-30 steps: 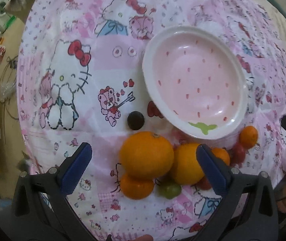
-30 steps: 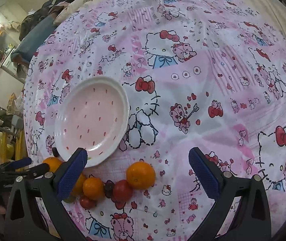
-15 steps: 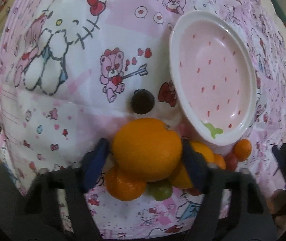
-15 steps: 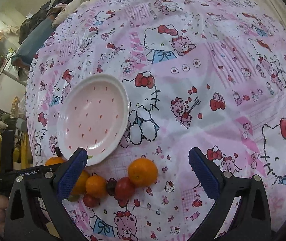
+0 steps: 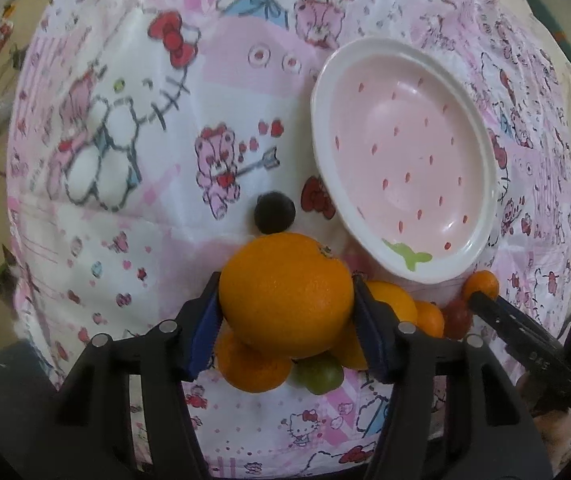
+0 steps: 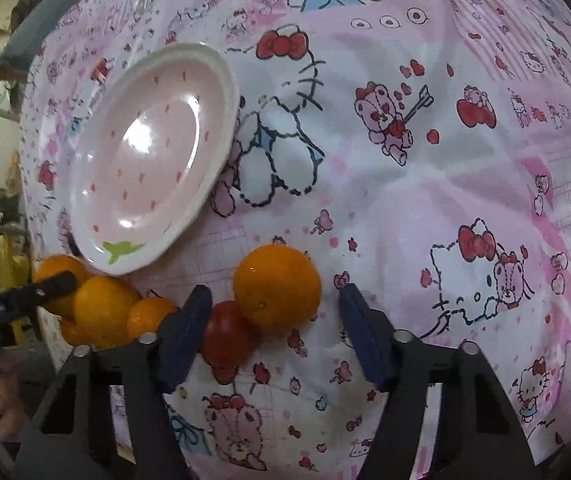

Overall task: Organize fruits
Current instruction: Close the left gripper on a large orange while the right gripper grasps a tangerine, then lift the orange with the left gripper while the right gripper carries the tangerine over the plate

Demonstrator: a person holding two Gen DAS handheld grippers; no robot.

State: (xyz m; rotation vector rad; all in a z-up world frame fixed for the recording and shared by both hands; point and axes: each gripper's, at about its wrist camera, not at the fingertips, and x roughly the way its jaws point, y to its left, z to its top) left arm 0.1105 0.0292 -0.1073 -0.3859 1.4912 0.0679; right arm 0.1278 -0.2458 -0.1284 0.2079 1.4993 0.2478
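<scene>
We squeeze the big orange (image 5: 285,292) in our left gripper (image 5: 285,320) so it can go on the plate (image 5: 481,152). Our right gripper (image 6: 273,320) has just been closing around another orange (image 6: 277,286), not yet touching it.

On my left gripper's (image 6: 17,300) black finger a pale printed word stood, too blurred to read, and my right gripper's (image 5: 525,336) finger bore equally illegible small marks.

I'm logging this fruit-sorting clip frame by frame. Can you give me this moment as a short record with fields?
surface: cartoon-print cloth
plate: pink strawberry plate, empty
left gripper: jaws just closing, pads against the big orange
right gripper: jaws just closing, gap left beside the smaller orange
loose fruit: dark grape, green grape, red tomato
</scene>
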